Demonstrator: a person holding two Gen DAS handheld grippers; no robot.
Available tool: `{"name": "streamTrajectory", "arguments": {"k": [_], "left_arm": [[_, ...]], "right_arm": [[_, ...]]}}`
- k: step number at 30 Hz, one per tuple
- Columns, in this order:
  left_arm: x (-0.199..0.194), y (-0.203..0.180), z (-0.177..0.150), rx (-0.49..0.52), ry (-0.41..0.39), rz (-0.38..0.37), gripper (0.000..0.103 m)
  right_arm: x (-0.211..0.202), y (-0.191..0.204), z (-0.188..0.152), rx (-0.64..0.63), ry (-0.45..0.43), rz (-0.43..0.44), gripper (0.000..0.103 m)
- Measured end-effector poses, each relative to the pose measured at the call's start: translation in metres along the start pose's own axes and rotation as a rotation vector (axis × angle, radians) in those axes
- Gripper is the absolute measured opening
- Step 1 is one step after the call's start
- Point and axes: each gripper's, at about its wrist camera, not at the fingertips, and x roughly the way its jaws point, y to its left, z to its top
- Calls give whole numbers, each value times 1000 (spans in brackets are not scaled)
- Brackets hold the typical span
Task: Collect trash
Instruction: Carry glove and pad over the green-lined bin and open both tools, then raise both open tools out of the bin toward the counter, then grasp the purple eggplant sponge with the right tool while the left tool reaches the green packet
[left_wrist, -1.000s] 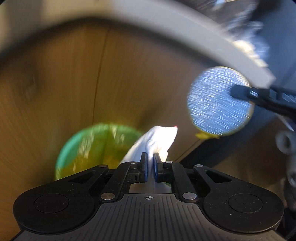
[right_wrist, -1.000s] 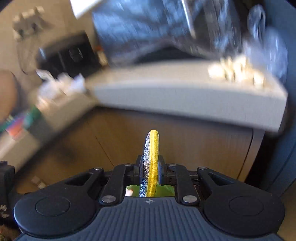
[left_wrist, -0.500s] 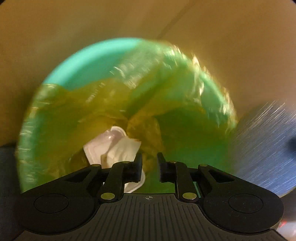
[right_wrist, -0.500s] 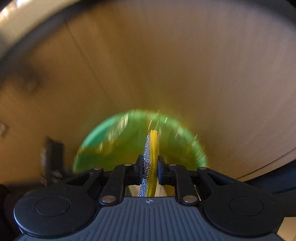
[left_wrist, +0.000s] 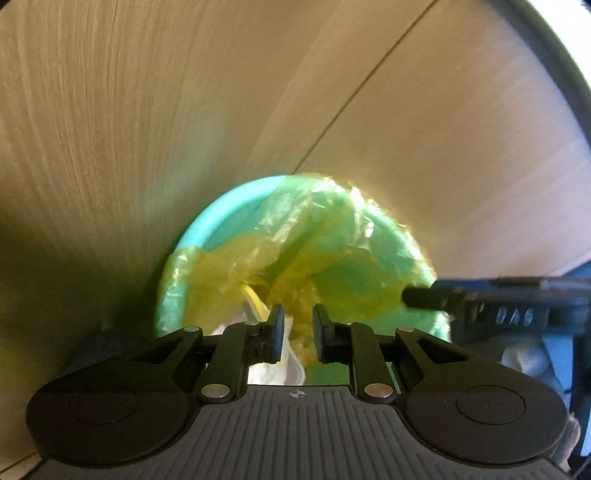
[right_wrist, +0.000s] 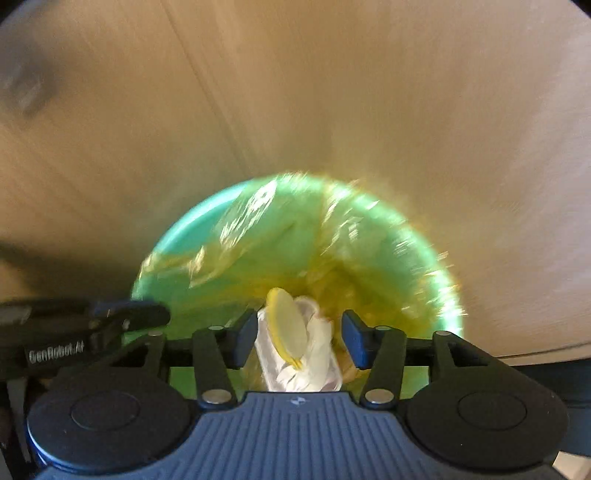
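A teal bin (left_wrist: 229, 199) lined with a yellow bag (left_wrist: 332, 236) stands on the floor against a wooden cabinet front. My left gripper (left_wrist: 298, 317) hangs open over its mouth with nothing between its pads. White crumpled trash (left_wrist: 266, 373) lies below in the bag. In the right wrist view, my right gripper (right_wrist: 299, 325) is over the same bin (right_wrist: 184, 229) and its jaws are opening. The round yellow-edged disc (right_wrist: 288, 325) sits loose between them, touching neither pad, over white trash (right_wrist: 317, 354). Each gripper shows at the side of the other's view: right gripper (left_wrist: 417, 299), left gripper (right_wrist: 155, 314).
The light wooden cabinet panels (left_wrist: 184, 110) rise right behind the bin, with a vertical seam (left_wrist: 362, 88) between them. A dark floor strip (right_wrist: 554, 376) shows at the lower right. The two grippers hang close side by side over the bin.
Both grippers came down from the counter to the bin. The left one opened and dropped its white tissue into the bag. The right one, shut on the disc until now, has opened off it.
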Motion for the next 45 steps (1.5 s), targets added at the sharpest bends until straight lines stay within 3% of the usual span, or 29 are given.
{"name": "streamTrajectory", "arguments": {"k": [5,11,14,17,21,25,28,30,32,35,37,41,45], "left_arm": [[-31,-19,-5,22,-39,-53,19],[-76,-47,-10,67,-90,-55,19],[-108,-69,-7,145,-92,-85,19],[-163,-93,-4,250,-167,-123,19],[-242,-111,0,341,-305,-100,19],[-320,-108,12,391,-425,-41,19],[-364,-97,35,431,-520,85,19],[-381,-82,57,367,-564,174,19],[-394,-59,78,265,-588,200,19],[-404,-28,98,118,-580,194,19],[-401,-12,103,73,-547,169,19],[-389,-5,108,86,-477,95,19],[-373,-5,115,95,-414,15,19]], "right_arm": [[-55,-4,-13,48,-130,-84,74],[-109,3,-29,46,-238,-164,81],[-140,13,-25,29,-330,-193,86],[-177,32,-20,0,-447,-198,92],[-224,65,-12,-61,-630,-160,95],[-249,95,3,-117,-728,-17,95],[-251,128,19,-182,-727,74,95],[-250,151,28,-240,-729,102,95],[-246,174,34,-313,-747,116,95],[-244,201,40,-409,-766,134,95],[-241,207,51,-429,-779,106,95],[-232,202,82,-369,-722,56,95],[-223,180,94,-262,-632,143,90]]}}
